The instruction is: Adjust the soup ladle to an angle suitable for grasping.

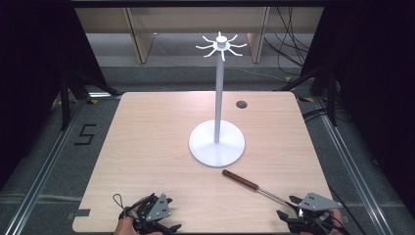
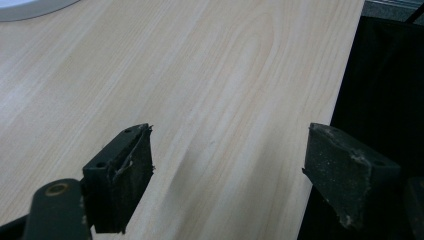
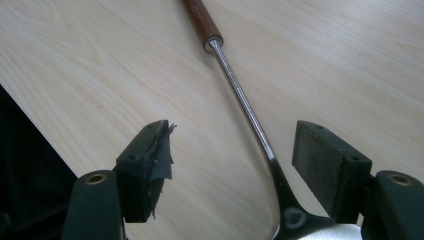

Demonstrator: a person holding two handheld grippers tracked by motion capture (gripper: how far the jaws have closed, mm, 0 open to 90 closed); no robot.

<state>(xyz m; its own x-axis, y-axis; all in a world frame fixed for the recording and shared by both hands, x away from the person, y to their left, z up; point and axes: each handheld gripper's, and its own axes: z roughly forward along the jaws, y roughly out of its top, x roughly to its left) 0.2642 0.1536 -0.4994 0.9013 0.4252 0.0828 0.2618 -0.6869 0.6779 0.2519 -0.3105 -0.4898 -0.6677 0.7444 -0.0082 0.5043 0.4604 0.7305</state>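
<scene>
Both hand-held grippers, left point(image 1: 155, 226) and right point(image 1: 289, 207), spread at table point(image 1: 147, 147) near edge; centre free

The light wooden desk point(image 1: 147, 147) has rounded corners and a small dark round hole point(image 1: 241, 104) near its far edge; around it lies grey floor point(image 1: 39, 147) with metal rails, a black mark shaped like a 5 point(image 1: 85, 134), and loose black cables point(image 1: 288, 44) beyond.
</scene>
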